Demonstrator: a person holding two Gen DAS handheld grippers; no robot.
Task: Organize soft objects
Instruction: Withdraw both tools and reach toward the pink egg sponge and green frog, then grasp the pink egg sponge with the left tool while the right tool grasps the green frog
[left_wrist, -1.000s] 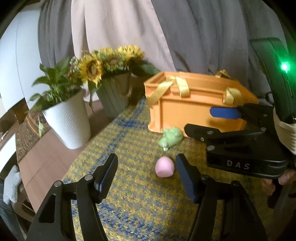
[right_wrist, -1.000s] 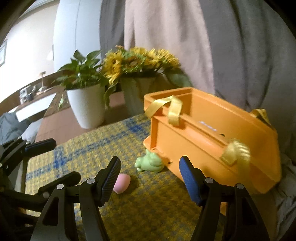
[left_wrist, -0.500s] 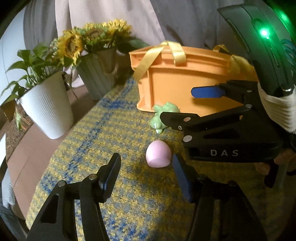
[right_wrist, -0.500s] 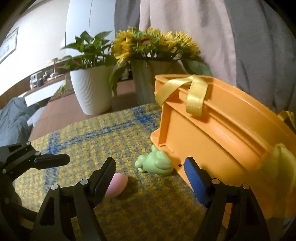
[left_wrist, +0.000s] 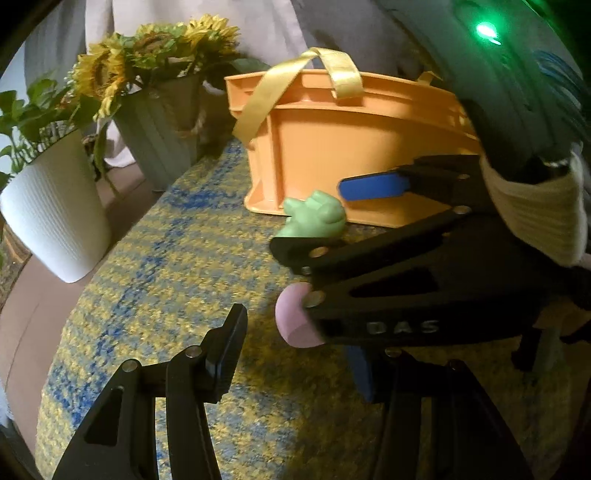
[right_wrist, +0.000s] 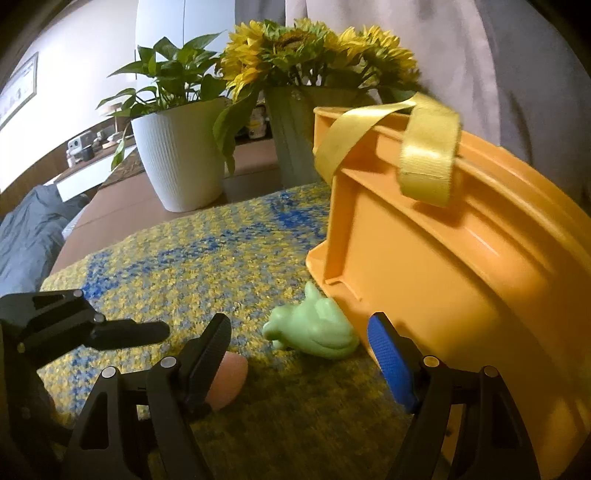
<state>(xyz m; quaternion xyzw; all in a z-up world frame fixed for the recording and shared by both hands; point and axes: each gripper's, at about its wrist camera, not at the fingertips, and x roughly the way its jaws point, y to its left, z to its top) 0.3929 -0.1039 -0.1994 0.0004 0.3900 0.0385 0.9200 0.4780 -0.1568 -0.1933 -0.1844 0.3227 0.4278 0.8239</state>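
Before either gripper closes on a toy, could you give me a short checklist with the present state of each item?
1. Green frog toy lies between the fingers of the right gripper, which stands open: ok.
2. Pink egg-shaped toy sits ahead of the left gripper, whose jaws are closing, pads not yet on it: ok.
3. The two grippers are clear of each other: not ok; the right one crosses in front of the pink toy in the left wrist view.
4. Frog clear of the orange basket: cannot tell; it lies right against its base.
5. Room inside the basket: cannot tell; interior hidden.
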